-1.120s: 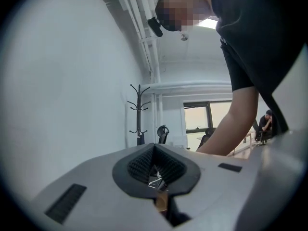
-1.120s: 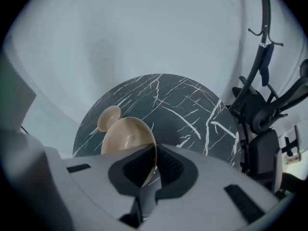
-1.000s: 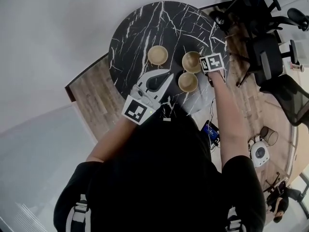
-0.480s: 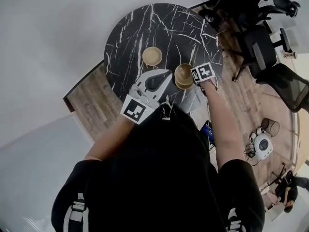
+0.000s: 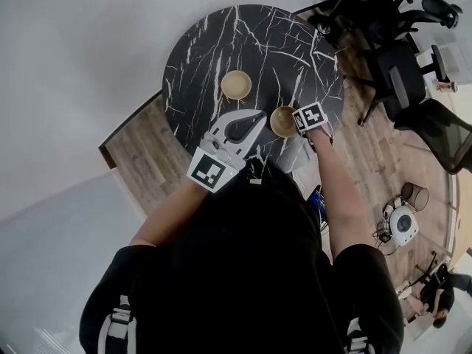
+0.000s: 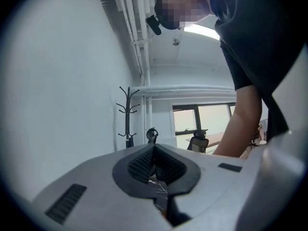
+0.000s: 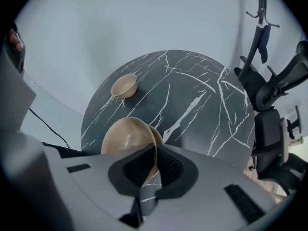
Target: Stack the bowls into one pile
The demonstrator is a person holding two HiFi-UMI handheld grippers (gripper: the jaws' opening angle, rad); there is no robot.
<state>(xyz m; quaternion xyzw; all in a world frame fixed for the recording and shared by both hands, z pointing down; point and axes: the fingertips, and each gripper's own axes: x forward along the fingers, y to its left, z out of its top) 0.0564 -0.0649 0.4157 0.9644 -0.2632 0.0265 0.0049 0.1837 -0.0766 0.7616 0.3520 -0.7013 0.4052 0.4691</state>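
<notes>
Looking down, head view: right gripper [image 5: 299,122] pinched rim of tan bowl [image 5: 282,121] near table [image 5: 221,35] edge. Third bowl [image 5: 236,85] stood well apart, left gripper [image 5: 258,118] idle beside.

Left gripper view: jaws together, nothing between.

Right gripper view: held bowl smooth, thin-walled, offset over second bowl [image 7: 159,137]. Risk, my guess: released off-centre, bowl could seat crooked or slide off.
</notes>
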